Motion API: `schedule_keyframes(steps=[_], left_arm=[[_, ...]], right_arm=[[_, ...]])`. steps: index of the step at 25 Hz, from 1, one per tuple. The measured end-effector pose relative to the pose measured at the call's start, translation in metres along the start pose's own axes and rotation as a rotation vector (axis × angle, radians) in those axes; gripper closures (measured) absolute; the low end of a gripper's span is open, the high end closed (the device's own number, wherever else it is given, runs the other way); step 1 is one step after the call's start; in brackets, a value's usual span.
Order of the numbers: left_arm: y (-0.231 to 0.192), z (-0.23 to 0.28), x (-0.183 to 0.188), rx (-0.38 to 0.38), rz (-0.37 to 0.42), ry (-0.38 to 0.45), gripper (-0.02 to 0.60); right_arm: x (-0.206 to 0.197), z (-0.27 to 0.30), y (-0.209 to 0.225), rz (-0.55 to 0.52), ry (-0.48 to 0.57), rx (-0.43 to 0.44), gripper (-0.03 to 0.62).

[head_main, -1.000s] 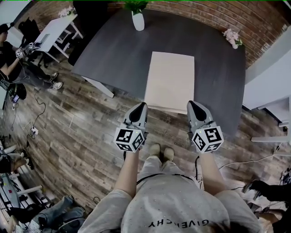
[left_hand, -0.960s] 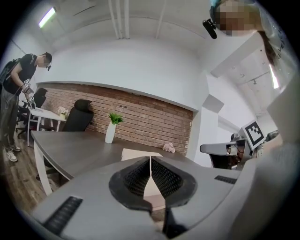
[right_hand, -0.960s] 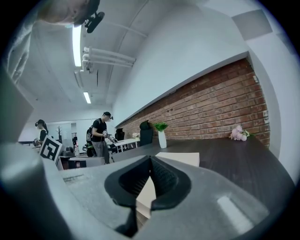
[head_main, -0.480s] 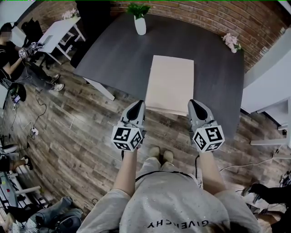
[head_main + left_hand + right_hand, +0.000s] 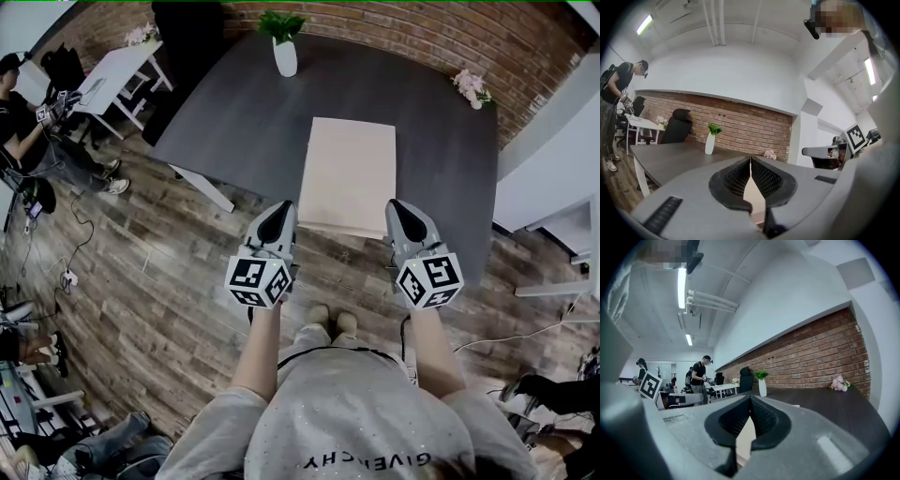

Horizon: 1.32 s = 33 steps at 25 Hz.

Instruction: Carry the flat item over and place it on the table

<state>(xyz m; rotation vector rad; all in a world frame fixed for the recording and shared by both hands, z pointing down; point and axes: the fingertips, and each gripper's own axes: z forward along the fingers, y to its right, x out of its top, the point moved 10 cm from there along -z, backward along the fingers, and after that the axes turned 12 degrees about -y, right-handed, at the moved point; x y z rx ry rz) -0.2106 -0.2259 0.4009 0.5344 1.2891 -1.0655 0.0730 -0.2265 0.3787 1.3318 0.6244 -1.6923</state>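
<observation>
The head view alone gives the whole layout. At far left a person (image 5: 17, 108) is by a white desk (image 5: 111, 67). The left gripper (image 5: 279, 212) sits just beside the near-left corner of the board (image 5: 349, 176), and the right gripper (image 5: 401, 208) is at its near-right corner.

The left gripper view adds what the head view does not: the jaws are clenched, their tips meeting in a thin seam, and a wedge of the board's pale surface shows in the gap beneath them. The right gripper view shows the same, with its jaws pressed together over a pale sliver. No view shows whether either tool's pads touch the board. From their low angle the gripper views also show the white vase (image 5: 710, 143) and the pink flowers (image 5: 839, 383) standing on the table in front of the brick wall (image 5: 820, 357).

The board is a plain, thin, cream-coloured rectangular panel. It lies flat over the near-right part of the dark grey table (image 5: 234, 103). Its near-left corner reaches past the table's near edge, over the wooden floor (image 5: 141, 272). I cannot tell whether it rests on the top or hangs just above it. Its long axis runs near to far, one short edge towards the holder and the other towards the brick wall.
</observation>
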Motion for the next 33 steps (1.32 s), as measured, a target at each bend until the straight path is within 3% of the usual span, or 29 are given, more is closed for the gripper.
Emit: schedule_keyframes(steps=[15, 33], left_arm=[[-0.006, 0.014, 0.019, -0.032, 0.019, 0.029, 0.575], [-0.018, 0.017, 0.008, -0.039, 0.012, 0.009, 0.575]], right_arm=[[0.009, -0.002, 0.005, 0.004, 0.029, -0.021, 0.595], [-0.006, 0.010, 0.000, 0.033, 0.006, -0.031, 0.595]])
